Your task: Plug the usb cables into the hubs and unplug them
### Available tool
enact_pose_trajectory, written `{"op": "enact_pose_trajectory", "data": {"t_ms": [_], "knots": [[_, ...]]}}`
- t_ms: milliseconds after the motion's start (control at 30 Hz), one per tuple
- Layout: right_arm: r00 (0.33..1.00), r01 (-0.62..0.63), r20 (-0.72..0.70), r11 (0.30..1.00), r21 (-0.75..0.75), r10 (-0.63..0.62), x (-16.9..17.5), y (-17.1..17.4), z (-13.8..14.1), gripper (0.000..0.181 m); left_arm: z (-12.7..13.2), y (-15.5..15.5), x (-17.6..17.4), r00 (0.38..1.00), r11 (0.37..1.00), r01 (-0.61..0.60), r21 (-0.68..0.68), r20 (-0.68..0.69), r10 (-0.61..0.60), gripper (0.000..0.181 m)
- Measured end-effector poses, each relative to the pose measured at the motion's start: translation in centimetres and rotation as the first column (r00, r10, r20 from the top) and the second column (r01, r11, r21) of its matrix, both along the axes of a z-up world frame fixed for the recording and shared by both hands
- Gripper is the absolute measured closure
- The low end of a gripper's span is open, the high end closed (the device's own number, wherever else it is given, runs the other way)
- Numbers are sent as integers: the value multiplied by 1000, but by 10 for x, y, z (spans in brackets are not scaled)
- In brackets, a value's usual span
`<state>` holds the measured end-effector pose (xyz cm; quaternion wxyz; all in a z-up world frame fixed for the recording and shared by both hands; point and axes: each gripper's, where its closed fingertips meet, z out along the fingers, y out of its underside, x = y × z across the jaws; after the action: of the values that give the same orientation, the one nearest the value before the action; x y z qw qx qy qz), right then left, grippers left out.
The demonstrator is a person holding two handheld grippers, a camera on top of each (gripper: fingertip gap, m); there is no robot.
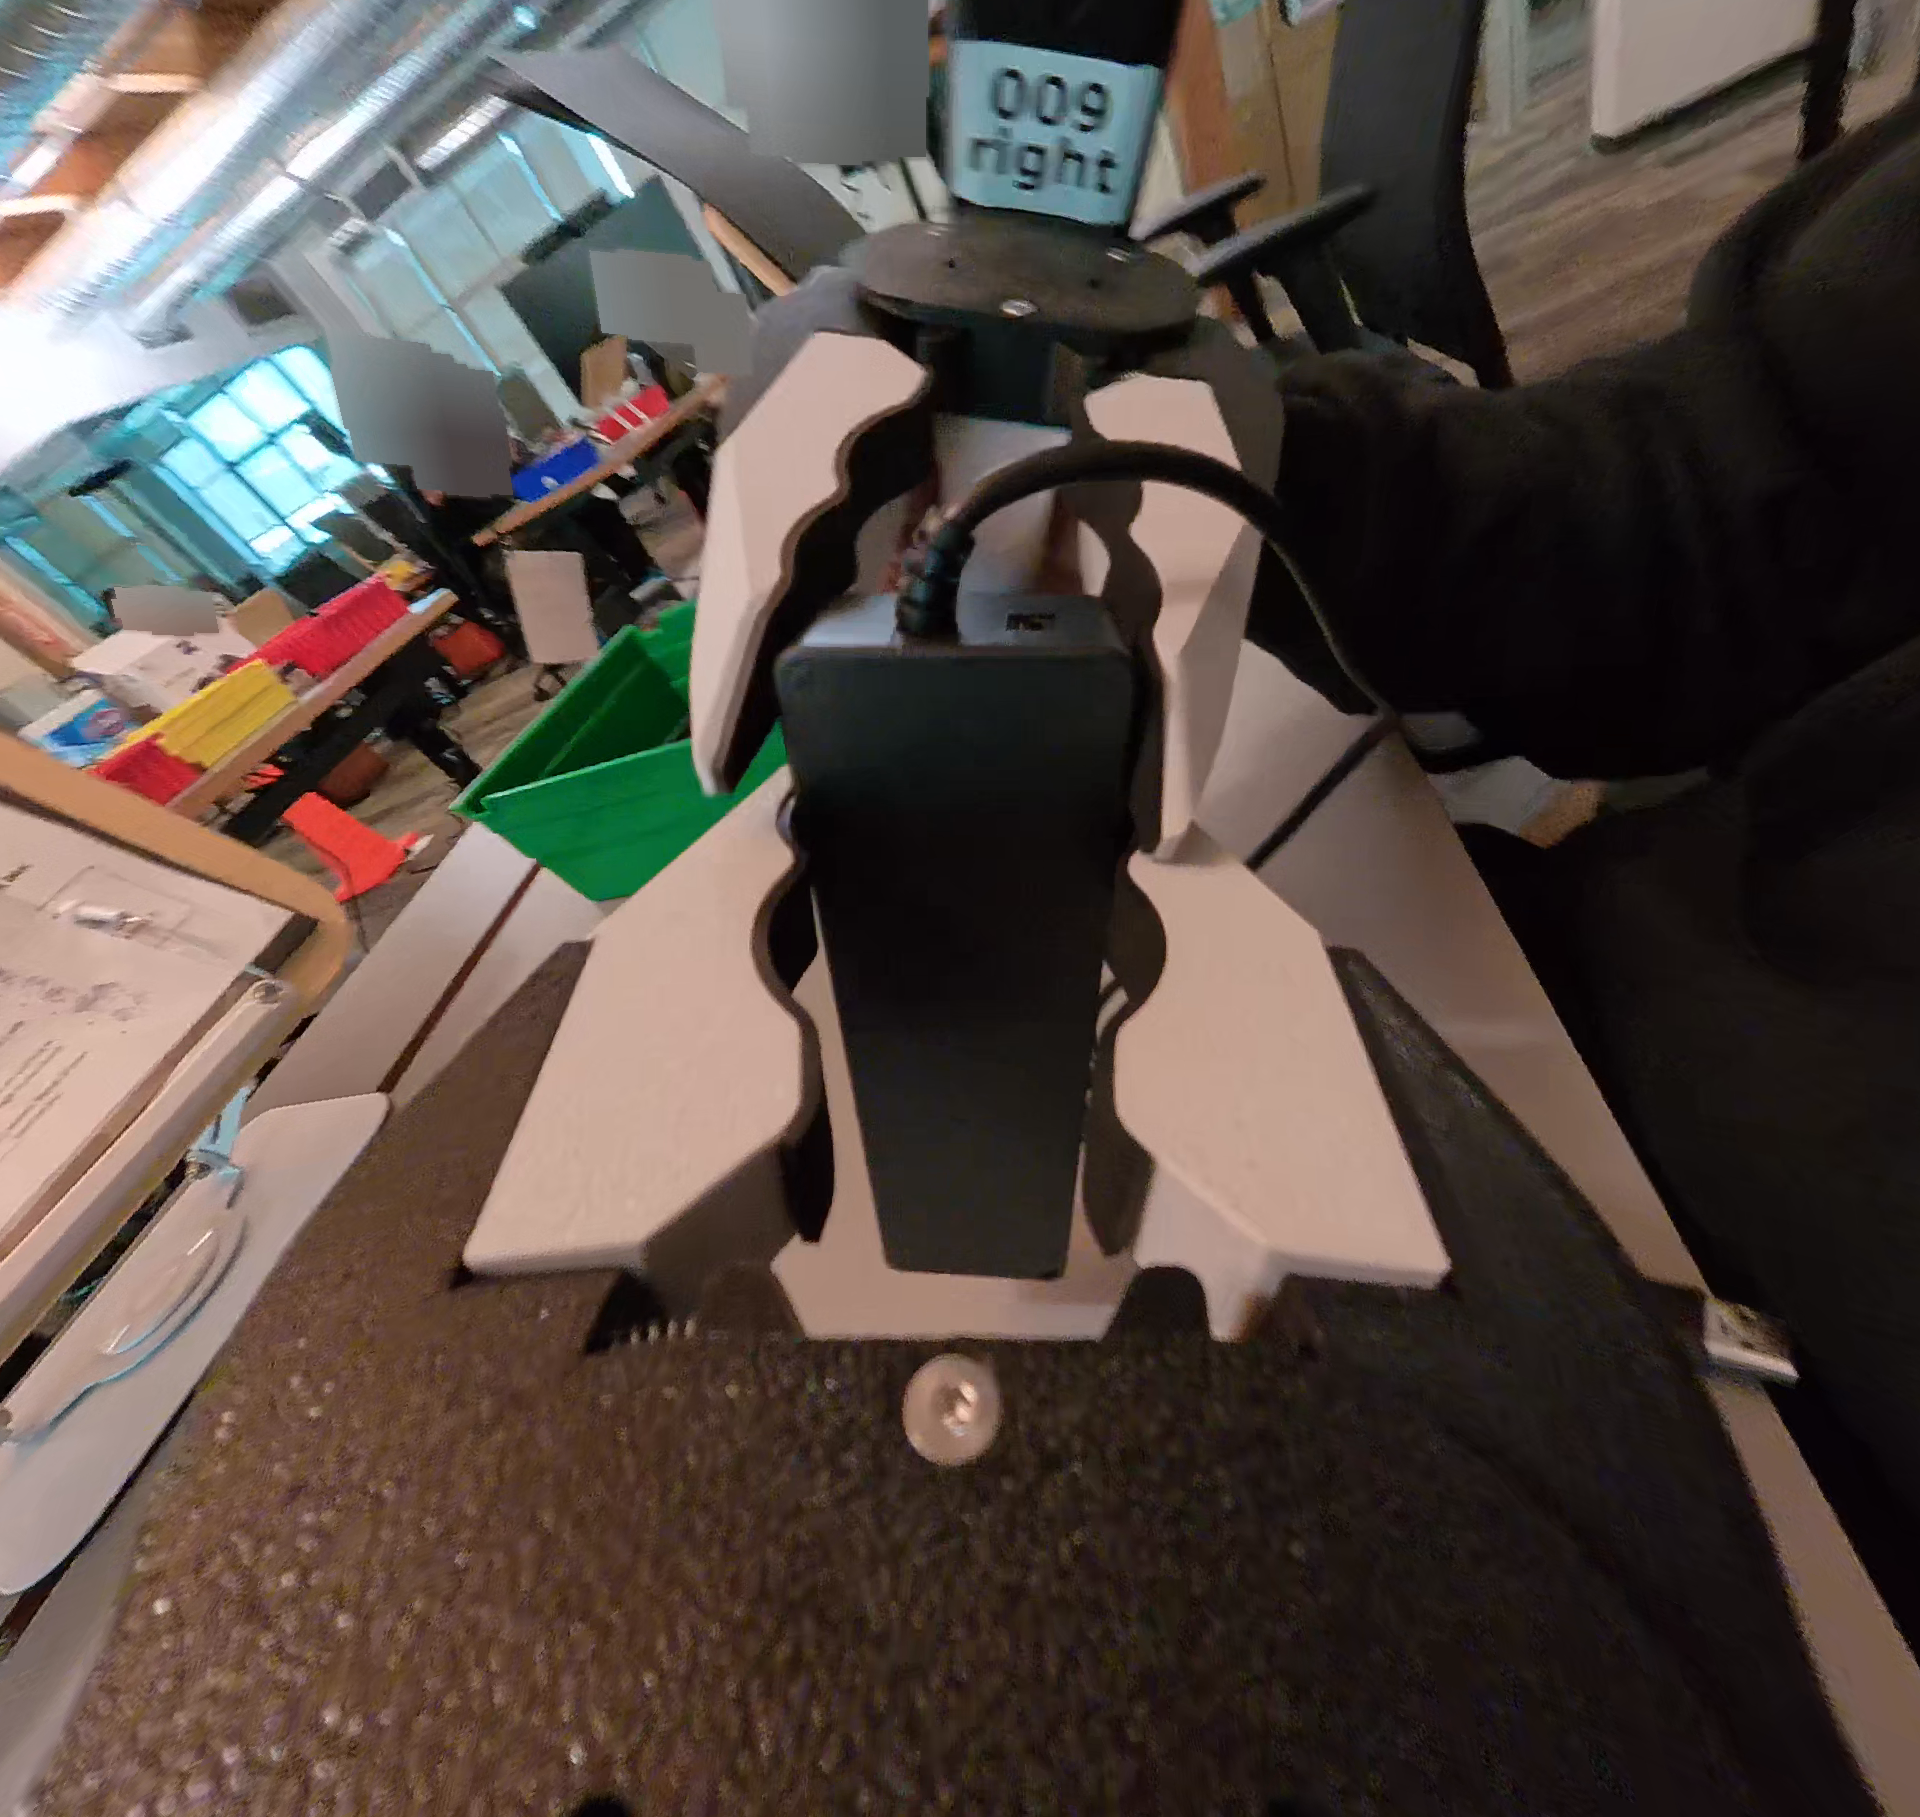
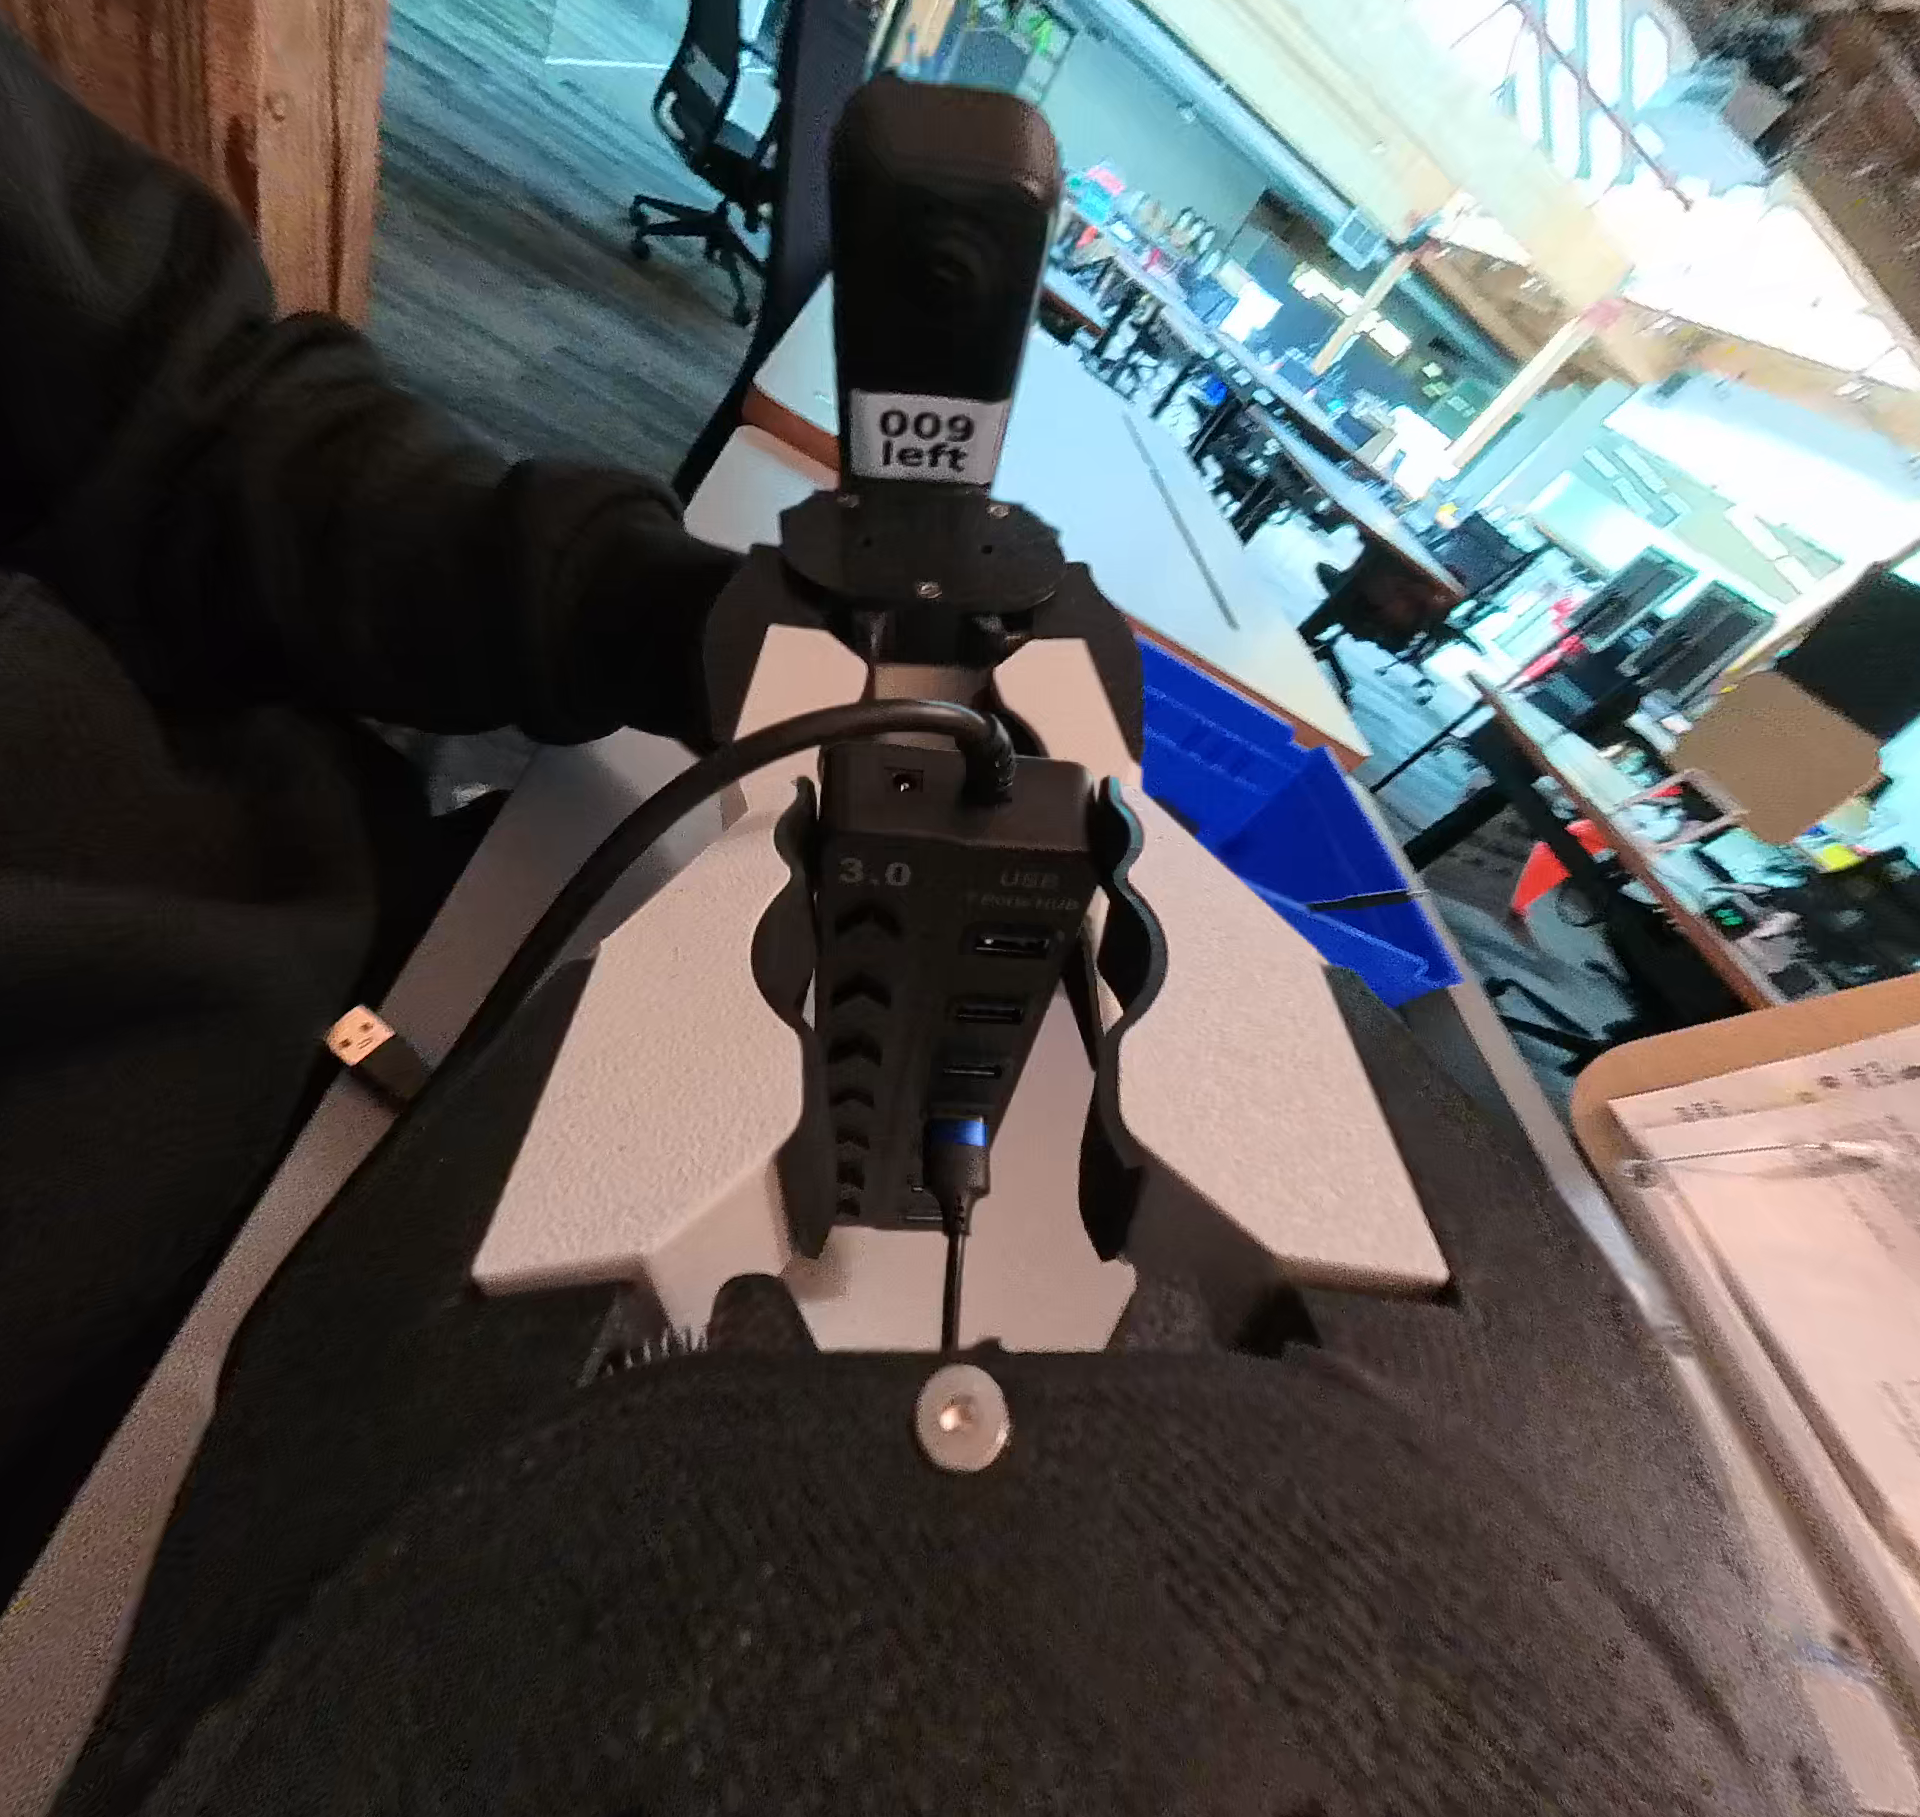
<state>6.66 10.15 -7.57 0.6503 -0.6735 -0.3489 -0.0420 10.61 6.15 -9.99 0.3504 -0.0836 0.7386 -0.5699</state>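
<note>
Closest to my right wrist camera, a thin black cable [image 2: 952,1279] runs up between my own two fingers to a blue-ringed plug [image 2: 954,1149] seated in the near end of the black USB hub [image 2: 935,978]. My right gripper [image 2: 951,1237] is closed on that hub from both sides, its dark wavy pads [image 2: 1120,946] pressed against the hub's long edges. Port side faces this camera, with several open slots ahead of the plug. Beyond the hub's far end the other gripper faces me, and in the left wrist view I see the same hub [image 1: 961,936] from its plain back, clenched between my left gripper's [image 1: 956,1237] fingers as well, with the right gripper's pale fingers [image 1: 769,562] closing on its far end. So both tools grasp the one hub, nose to nose. From the hub's far end in the left view a thick black lead [image 1: 1132,479] arcs off to my right, toward a black sleeve [image 1: 1558,541]; its silver USB connector [image 2: 364,1045] lies free on the table, left of my right gripper. A green bin [image 1: 613,780] sits left of the left gripper, a blue bin [image 2: 1278,832] right of the right one, and a clipboard with paper [image 2: 1787,1248] lies farther right.
</note>
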Motion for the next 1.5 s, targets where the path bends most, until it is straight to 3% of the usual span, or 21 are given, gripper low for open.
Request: {"op": "enact_pose_trajectory", "data": {"t_ms": [100,233,367,467,700,800,867,1000,1267,1500], "knots": [[998,49,-46,995,85,-45,6,-3,23,128,5,8,5,998,998,-48,-37,28,49,122],[988,10,-155,989,145,13,3,-16,47,128,-10,2,8,997,999,-53,11,-48,54,113],[990,-31,-131,994,108,45,-8,-13,38,128,-23,-6,11,995,998,-49,45,-89,53,123],[994,13,-113,997,72,-5,-4,-6,30,128,-34,-3,17,986,995,-73,74,-146,83,125],[970,145,-191,988,-49,-152,34,-13,22,117,-21,7,20,984,991,-47,-128,-175,24,126],[940,189,-261,972,-138,-220,57,-12,7,130,-10,14,19,988,979,-47,-196,-152,17,126],[943,138,-278,975,-174,-183,55,-10,-4,136,-9,18,20,989,978,-60,-200,-147,31,126],[958,155,-211,968,-195,-196,56,-1,-21,147,-5,20,20,989,974,-66,-217,-141,35,126],[948,159,-246,969,-189,-204,58,4,-22,156,-4,31,28,987,970,-141,-198,-105,122,126],[939,155,-274,967,-202,-207,56,9,-25,162,-3,29,23,992,973,-101,-206,-93,83,126]]}}
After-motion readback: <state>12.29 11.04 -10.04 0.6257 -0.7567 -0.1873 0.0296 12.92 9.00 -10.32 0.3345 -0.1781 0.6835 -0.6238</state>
